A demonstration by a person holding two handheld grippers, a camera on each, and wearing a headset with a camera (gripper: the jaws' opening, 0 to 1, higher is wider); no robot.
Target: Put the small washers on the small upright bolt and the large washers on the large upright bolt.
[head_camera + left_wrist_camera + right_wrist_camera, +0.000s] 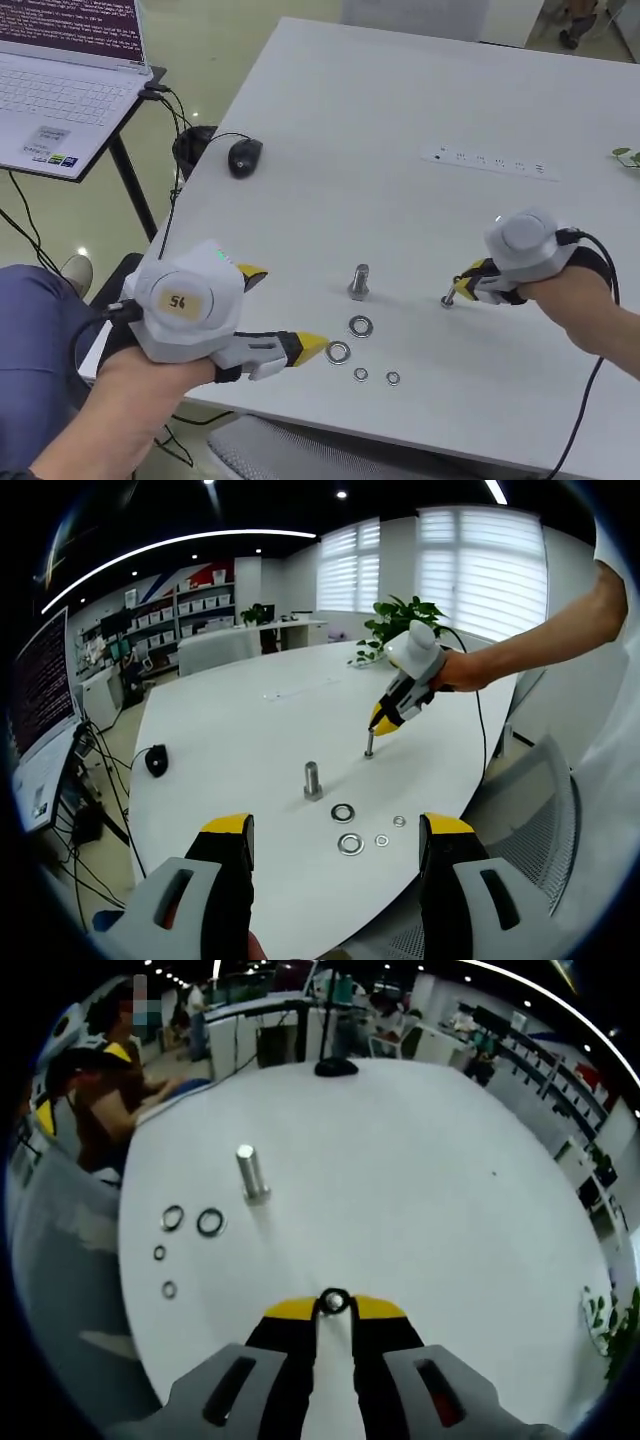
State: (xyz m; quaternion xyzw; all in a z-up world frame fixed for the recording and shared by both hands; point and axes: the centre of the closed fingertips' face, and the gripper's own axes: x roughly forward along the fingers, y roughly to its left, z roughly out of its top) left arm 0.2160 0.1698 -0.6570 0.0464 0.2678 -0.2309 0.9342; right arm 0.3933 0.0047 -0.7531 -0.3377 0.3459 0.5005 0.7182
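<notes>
The right gripper [335,1312] has its jaws drawn narrow, and they appear to pinch the head of the small bolt [369,745], though the right gripper view is too blurred there to be sure of contact; the likely reason is to steady this thin, easily tipped bolt on the table [400,100] while washers go over it. Yet the jaws cap the very top a washer must pass, so they are themselves the main thing in the way and would have to let go or move lower first.

The left gripper [283,310] hangs low at the near edge with its jaws spread wide and nothing between them; it points at the washers, which fits a first pick not yet made. The two large washers [361,326] [338,352] lie flat just in front of the large bolt [359,283], the nearer one just off a yellow fingertip. The two small washers [361,374] [393,378] lie a little closer to the table edge. All four are apart from each other and none is on a bolt. Flat rings on a smooth top will likely be awkward to lift and may skid toward the edge.

The large bolt stands upright on its head, free and unobstructed, between the washers and the open table. A mouse [245,157] with its cable [168,225], a power strip [490,162] and a laptop [60,70] on a side stand are well apart from the work and block nothing.
</notes>
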